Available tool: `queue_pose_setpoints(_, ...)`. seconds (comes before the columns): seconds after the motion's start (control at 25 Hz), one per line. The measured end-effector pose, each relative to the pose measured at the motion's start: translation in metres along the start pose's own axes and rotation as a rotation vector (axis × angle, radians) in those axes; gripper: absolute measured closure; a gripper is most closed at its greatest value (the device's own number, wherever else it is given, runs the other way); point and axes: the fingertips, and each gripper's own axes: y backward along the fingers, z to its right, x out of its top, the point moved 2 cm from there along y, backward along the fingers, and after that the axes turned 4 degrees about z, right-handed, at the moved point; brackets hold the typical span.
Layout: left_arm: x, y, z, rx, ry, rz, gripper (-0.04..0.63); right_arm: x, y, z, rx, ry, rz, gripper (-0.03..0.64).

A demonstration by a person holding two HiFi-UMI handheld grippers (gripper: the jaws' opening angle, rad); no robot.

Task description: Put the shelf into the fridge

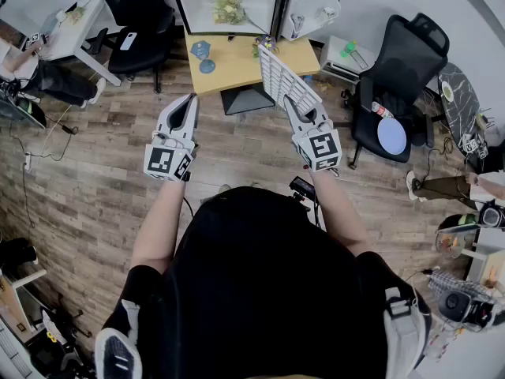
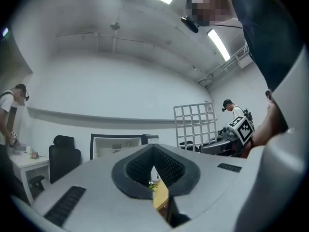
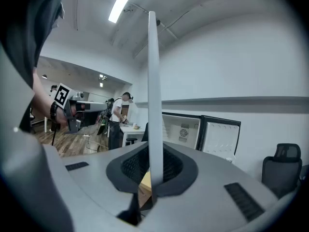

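- So, in the head view, the right hand-held gripper (image 1: 292,107) is clamped on the near edge of the white wire-grid shelf (image 1: 282,77). The shelf juts forward above the yellow wooden table (image 1: 229,65), short of the open white fridge (image 1: 180,2). The left hand-held gripper (image 1: 192,101) is well apart from the shelf. Gripped by one edge only, the shelf could swing or slip in the pads. A far corner could also catch the fridge's rim or its open white door (image 1: 316,2).
- In the left gripper view, the left hand-held gripper (image 2: 154,170) has its jaws drawn together on nothing, with only a thin slit between them. This view alone shows the shelf (image 2: 194,124) broadside, as an upright, unbent grid, with the fridge (image 2: 116,146) far behind.
- In the right gripper view, the shelf (image 3: 154,91) shows edge-on as a white strip pinched between the pads of the right hand-held gripper (image 3: 153,170). The head view cannot show how the shelf seats in the pads. The fridge (image 3: 186,129) stands ahead, its cavity open.
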Motion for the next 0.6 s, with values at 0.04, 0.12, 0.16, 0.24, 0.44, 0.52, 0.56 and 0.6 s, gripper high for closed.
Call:
queue_pose_setpoints(0.04,-0.004,-0.006,0.0,0.006,0.004,0.003,0.577,0.001,-0.004,0.003,-0.007,-0.003,0.006,0.578)
queue_pose_setpoints(0.12,-0.01,-0.014,0.0,0.019,0.014,0.006,0.577,0.002,-0.01,0.006,-0.017,-0.008,0.013,0.578)
queue_pose_setpoints(0.16,-0.013,-0.016,0.001,0.024,0.019,0.007,0.577,0.001,-0.011,0.006,-0.018,-0.009,0.015,0.578)
queue_pose_setpoints(0.24,-0.017,-0.018,0.001,0.025,0.024,0.011,0.577,0.001,-0.014,0.007,-0.013,-0.004,0.016,0.578)
queue_pose_setpoints(0.44,-0.024,-0.02,-0.009,0.032,0.017,-0.001,0.577,-0.005,-0.014,0.016,-0.021,-0.007,0.003,0.578)
queue_pose_setpoints(0.52,-0.021,-0.021,-0.012,0.038,0.012,0.002,0.577,-0.008,-0.008,0.021,-0.018,-0.037,0.007,0.578)
queue_pose_setpoints(0.56,-0.021,-0.022,-0.013,0.038,0.011,0.001,0.577,-0.01,-0.006,0.023,-0.009,-0.049,0.011,0.578)
queue_pose_setpoints(0.6,-0.022,-0.022,-0.014,0.039,0.011,0.0,0.577,-0.01,-0.005,0.024,-0.001,-0.053,0.015,0.578)
